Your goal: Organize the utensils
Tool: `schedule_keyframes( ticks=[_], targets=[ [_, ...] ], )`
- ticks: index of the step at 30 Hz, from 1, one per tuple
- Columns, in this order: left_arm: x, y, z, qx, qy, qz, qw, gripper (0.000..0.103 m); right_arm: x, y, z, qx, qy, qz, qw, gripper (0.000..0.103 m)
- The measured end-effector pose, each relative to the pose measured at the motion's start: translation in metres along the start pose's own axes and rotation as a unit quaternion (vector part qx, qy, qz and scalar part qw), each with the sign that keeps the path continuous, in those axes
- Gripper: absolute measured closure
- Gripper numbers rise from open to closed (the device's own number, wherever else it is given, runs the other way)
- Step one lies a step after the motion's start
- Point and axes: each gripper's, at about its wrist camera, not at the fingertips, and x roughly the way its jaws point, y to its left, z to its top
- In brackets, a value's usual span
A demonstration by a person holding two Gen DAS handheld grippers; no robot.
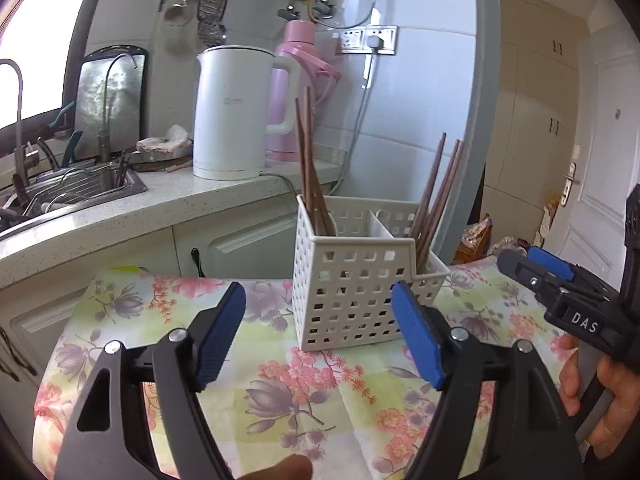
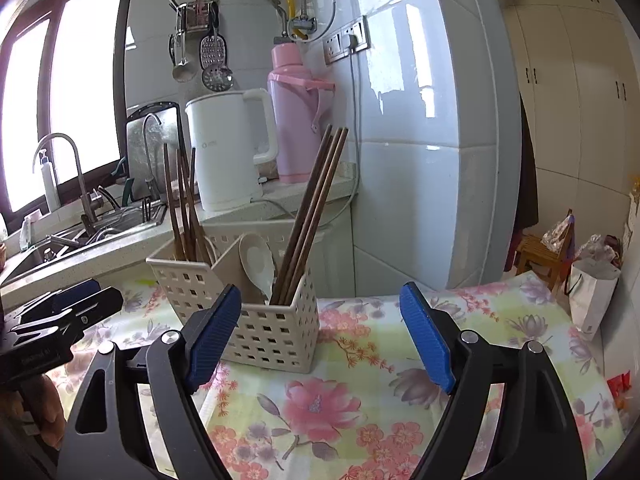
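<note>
A white perforated utensil basket (image 1: 352, 304) (image 2: 276, 336) with two compartments stands on the floral tablecloth. Brown chopsticks (image 1: 310, 176) (image 2: 182, 216) lean in one compartment, and more chopsticks (image 1: 434, 200) (image 2: 314, 216) lean in the other beside a white spoon (image 2: 258, 264). My left gripper (image 1: 320, 312) is open in front of the basket with nothing between its blue pads. My right gripper (image 2: 320, 316) is open too and holds nothing, with the basket just past its left pad; it also shows at the right edge of the left wrist view (image 1: 536, 268).
A counter behind the table carries a white kettle (image 1: 236, 116), a pink thermos (image 1: 298, 92) and a sink (image 1: 68, 192) with a dish rack. Hanging tools are on the tiled wall. A white bag (image 2: 592, 300) and a stool stand past the table's right end.
</note>
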Motion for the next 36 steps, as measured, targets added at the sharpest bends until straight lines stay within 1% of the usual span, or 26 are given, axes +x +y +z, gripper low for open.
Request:
schedule_keyframes(
  ticks=[2, 9, 27, 30, 36],
  targets=[
    [0.0011, -0.0001, -0.0033, -0.001, -0.002, -0.008, 1.0, 0.029, 0.0008, -0.0004, -0.0036, 0.0, -0.002, -0.001, 1.0, 0.026],
    [0.0051, 0.0058, -0.0021, -0.011, -0.007, -0.005, 0.9999, 0.026, 0.0021, -0.0016, -0.0091, 0.003, 0.002, 0.005, 1.0, 0.024],
    [0.0013, 0.0052, 0.0019, -0.015, -0.013, -0.01, 0.9998, 0.025, -0.0001, -0.0025, -0.0097, 0.003, 0.0, 0.01, 1.0, 0.023],
    [0.0007, 0.0049, 0.0016, -0.015, -0.013, -0.01, 0.9998, 0.023, -0.0006, -0.003, -0.01, 0.004, 0.0, 0.011, 1.0, 0.023],
    [0.0012, 0.0037, 0.0022, -0.014, -0.013, -0.013, 0.9997, 0.023, -0.0009, -0.0029, -0.0096, 0.005, 0.0, 0.013, 1.0, 0.023]
  ],
)
